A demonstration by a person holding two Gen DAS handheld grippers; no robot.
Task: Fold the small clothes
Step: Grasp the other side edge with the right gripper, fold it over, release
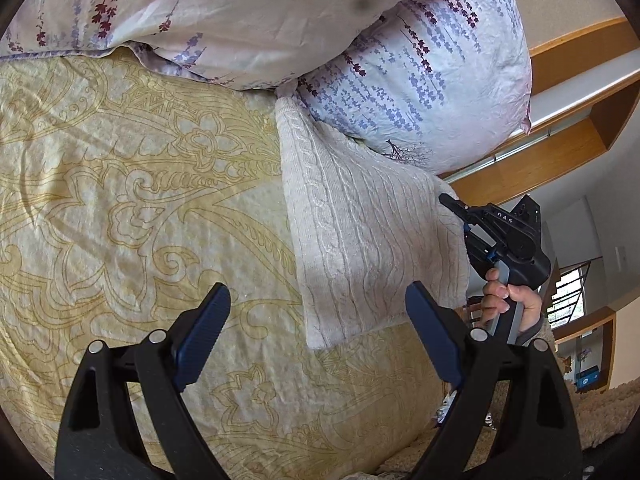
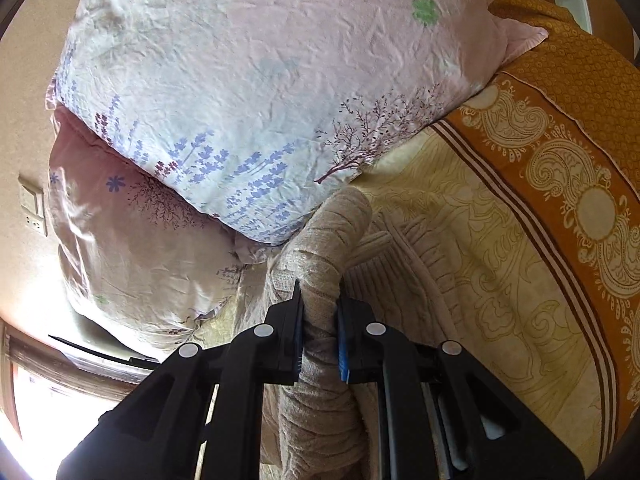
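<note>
**A:** While we had the right gripper point(image 2: 319, 334) pinching a bunched roll of the knit sweater point(image 2: 320, 248), was the other one doing anything?

**B:** Nope. Our left gripper point(image 1: 318, 330) was spread wide, blue pads point(image 1: 204, 330) well apart, hovering over the yellow bedspread point(image 1: 120, 184) with nothing between them. The near corner of the sweater point(image 1: 360, 232) sat just beyond the gap, slightly to the right.

**A:** And where was the sweater overall?

**B:** It lay on the bed as a folded cream cable-knit panel, running from near us to the far side, where its far end was tucked against the floral pillow point(image 1: 420, 76). In the left wrist view we could see the right gripper point(image 1: 460, 216) at the sweater's right edge, with the right hand point(image 1: 508, 300) wrapped around the handle.

**A:** Right wrist cam agree?

**B:** Pretty much. The fabric went straight through the nearly closed fingers point(image 2: 290, 336), arched up beyond them toward the pillow point(image 2: 260, 92), and also hung down on the near side. There was a second pinkish pillow point(image 2: 132, 240) to the left under the first one, and an orange patterned border point(image 2: 560, 152) of the bedding on the right.
</note>
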